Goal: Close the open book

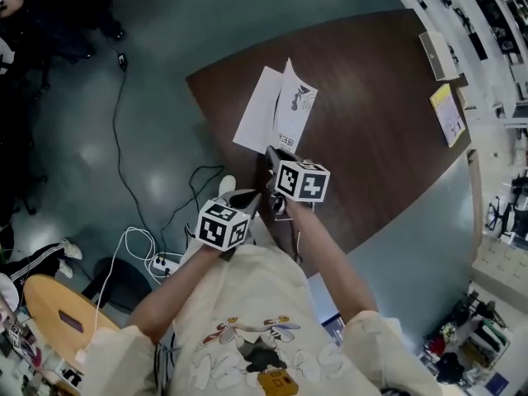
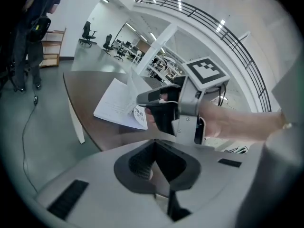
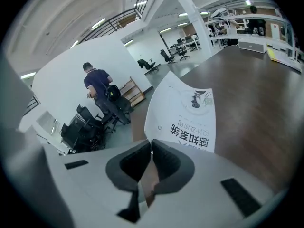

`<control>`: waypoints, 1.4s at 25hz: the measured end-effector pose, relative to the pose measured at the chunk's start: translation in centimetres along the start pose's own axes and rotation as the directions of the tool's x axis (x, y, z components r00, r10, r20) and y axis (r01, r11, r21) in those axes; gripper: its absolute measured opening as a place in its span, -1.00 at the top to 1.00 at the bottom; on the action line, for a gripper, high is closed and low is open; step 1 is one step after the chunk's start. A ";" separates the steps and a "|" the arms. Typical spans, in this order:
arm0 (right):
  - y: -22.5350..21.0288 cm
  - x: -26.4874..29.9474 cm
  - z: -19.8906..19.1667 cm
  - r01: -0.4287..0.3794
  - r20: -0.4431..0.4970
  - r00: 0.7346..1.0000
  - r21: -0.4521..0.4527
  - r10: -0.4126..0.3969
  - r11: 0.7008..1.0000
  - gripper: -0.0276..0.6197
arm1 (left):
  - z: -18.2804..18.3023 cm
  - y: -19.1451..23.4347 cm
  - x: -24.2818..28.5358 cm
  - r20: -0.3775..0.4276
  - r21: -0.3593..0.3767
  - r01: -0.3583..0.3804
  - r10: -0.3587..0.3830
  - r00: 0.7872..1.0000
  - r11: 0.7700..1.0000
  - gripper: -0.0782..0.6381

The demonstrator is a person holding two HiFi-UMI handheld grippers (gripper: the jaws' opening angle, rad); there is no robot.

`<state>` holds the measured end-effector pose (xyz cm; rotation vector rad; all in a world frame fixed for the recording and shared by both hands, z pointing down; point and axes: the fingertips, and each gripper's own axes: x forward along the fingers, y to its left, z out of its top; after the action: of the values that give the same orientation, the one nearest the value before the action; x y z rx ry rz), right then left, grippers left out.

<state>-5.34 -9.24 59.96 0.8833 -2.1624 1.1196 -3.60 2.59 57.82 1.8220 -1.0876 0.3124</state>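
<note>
Nearest, the left gripper (image 1: 247,198) hangs off the tabletop's (image 1: 371,139) near edge, its fingers clenched on nothing. Just beyond it, the right gripper (image 1: 274,155) has its fingers pinched on the lower edge of a printed leaf (image 1: 294,106). The leaf stands up from the open book (image 1: 257,110), which lies by the tabletop's left edge. The closing step looks in hand. Next, the leaf likely needs swinging over onto the book's flat half, then letting go.
</note>
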 end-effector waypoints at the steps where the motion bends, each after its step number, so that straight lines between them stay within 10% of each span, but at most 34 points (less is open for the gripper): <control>1: 0.2 0.8 -0.4 -0.005 -0.026 1.000 -0.012 0.005 1.000 0.86 | 0.1 0.1 -0.3 0.008 0.000 -0.009 0.009 1.000 1.000 0.76; 13: 3.5 3.2 -2.6 -0.094 -0.133 0.987 -0.002 0.093 0.996 0.48 | 0.5 2.3 -3.0 0.063 -0.028 -0.047 0.049 0.997 0.999 0.76; 22: 1.2 -5.4 -1.1 0.020 0.126 0.992 0.072 -0.029 0.997 0.81 | 2.8 0.9 -3.8 0.086 0.008 -0.037 0.036 0.996 0.999 0.76; 35: -0.3 -18.7 -1.6 0.181 0.388 0.899 0.091 -0.203 0.979 0.90 | 5.4 -6.4 -4.3 0.081 0.126 0.036 -0.046 0.996 0.991 0.76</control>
<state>7.03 -2.40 47.65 1.4190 -2.2999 0.9658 -2.32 1.42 48.60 1.9813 -1.1077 0.2872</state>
